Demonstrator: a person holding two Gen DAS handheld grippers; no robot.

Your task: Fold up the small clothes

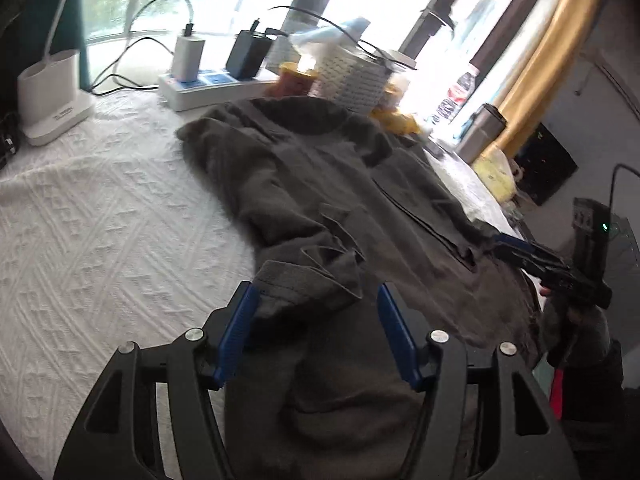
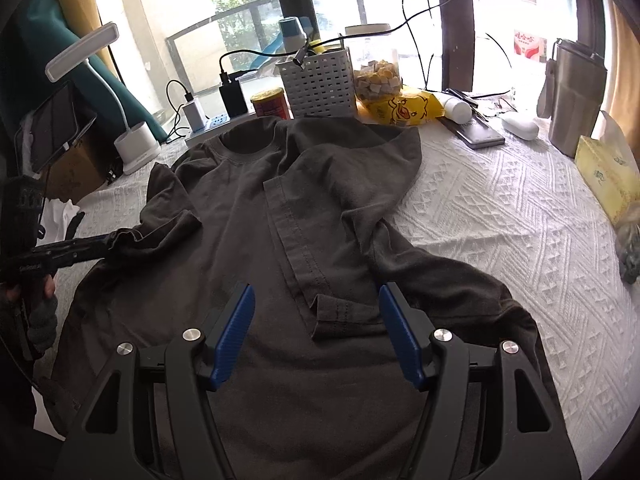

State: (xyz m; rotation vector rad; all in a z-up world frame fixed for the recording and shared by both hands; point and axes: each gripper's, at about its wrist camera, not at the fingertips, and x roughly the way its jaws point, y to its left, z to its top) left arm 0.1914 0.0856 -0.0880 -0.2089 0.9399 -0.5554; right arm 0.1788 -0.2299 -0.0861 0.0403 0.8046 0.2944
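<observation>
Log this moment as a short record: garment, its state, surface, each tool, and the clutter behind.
garment: dark grey T-shirt
state: spread out with the collar toward the window, right side folded in over the middle, left sleeve bunched
surface: white textured cloth
left tool: open, bunched sleeve fabric between its blue pads
right tool: open, above the folded-in hem, gripping nothing
behind: white basket, red can, power strip, desk lamp, steel tumbler
</observation>
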